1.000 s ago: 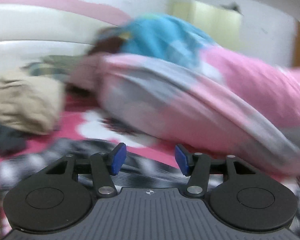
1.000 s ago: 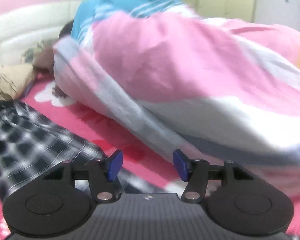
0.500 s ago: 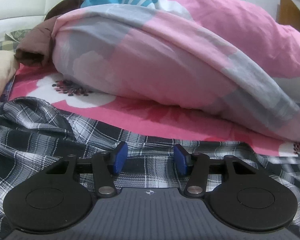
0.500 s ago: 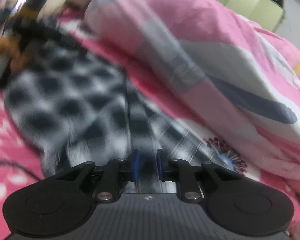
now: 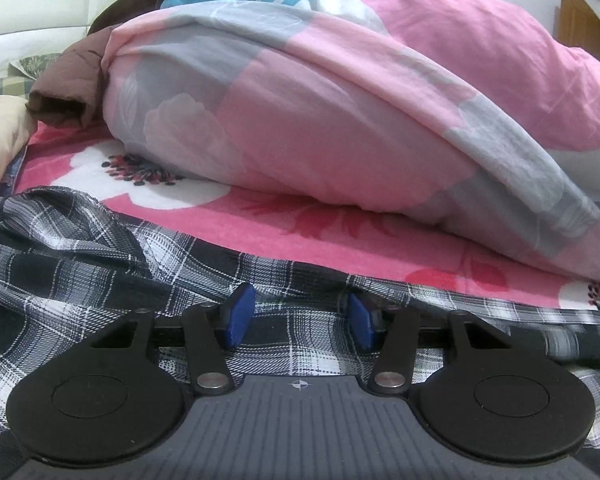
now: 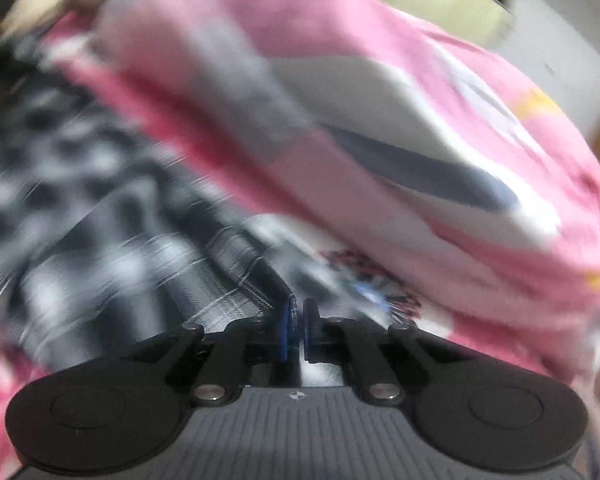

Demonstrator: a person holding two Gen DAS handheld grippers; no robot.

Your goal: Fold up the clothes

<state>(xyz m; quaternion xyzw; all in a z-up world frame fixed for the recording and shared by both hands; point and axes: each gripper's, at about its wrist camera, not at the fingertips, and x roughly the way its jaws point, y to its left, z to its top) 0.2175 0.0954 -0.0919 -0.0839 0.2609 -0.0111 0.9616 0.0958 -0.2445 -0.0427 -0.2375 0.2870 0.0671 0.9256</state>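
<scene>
In the left wrist view, one black-and-white checked shirt (image 5: 100, 264) lies rumpled on the pink floral bedsheet (image 5: 260, 216), in front of one bulky pink-and-grey quilt (image 5: 340, 112). The left gripper (image 5: 300, 318) hovers over it, jaws spread.

The right wrist view is blurred: the right gripper (image 6: 296, 328) has just been closing, its jaws pinching an edge of the shirt (image 6: 120, 248).

Ahead of the plaid shirt (image 5: 80, 256), a narrow strip of pink floral bedsheet (image 5: 260, 216) remains passable; beyond it the bulky pink-and-grey duvet (image 5: 320, 112) blocks further forward travel across the bed.
</scene>
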